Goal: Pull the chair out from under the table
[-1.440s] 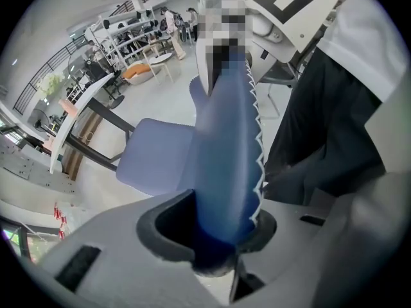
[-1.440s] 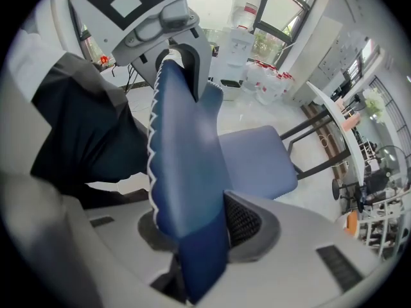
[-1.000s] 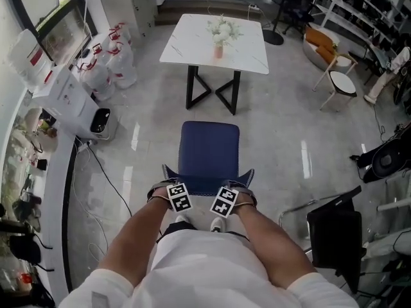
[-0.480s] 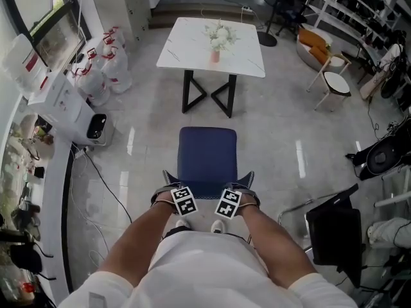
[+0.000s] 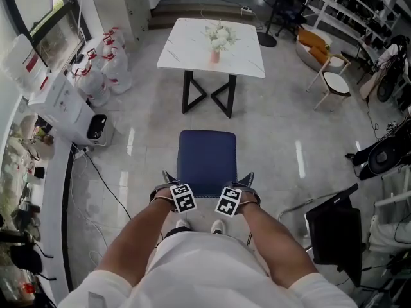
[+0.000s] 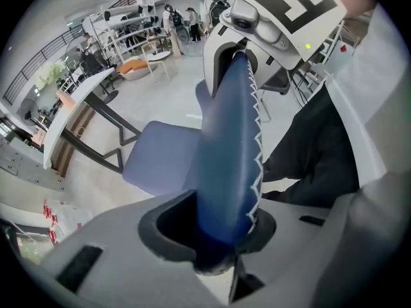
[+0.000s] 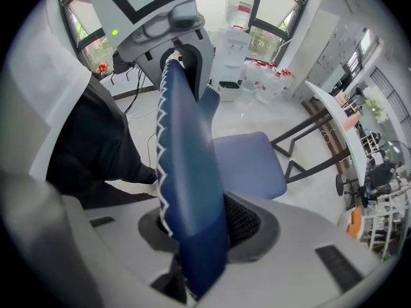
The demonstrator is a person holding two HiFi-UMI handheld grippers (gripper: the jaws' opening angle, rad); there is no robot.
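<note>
My left gripper (image 6: 215,230) and right gripper (image 7: 199,230) clamp the chair (image 5: 207,156) back; it's clear of the table (image 5: 183,43); I'd release next.

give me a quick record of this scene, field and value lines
chair: blue, standing clear of the table, seat fully out
table: white top, black legs, flower vase on it
left gripper: shut on the chair backrest, left end
right gripper: shut on the chair backrest, right end; fingers just closed further
task state: chair looks already pulled out
</note>
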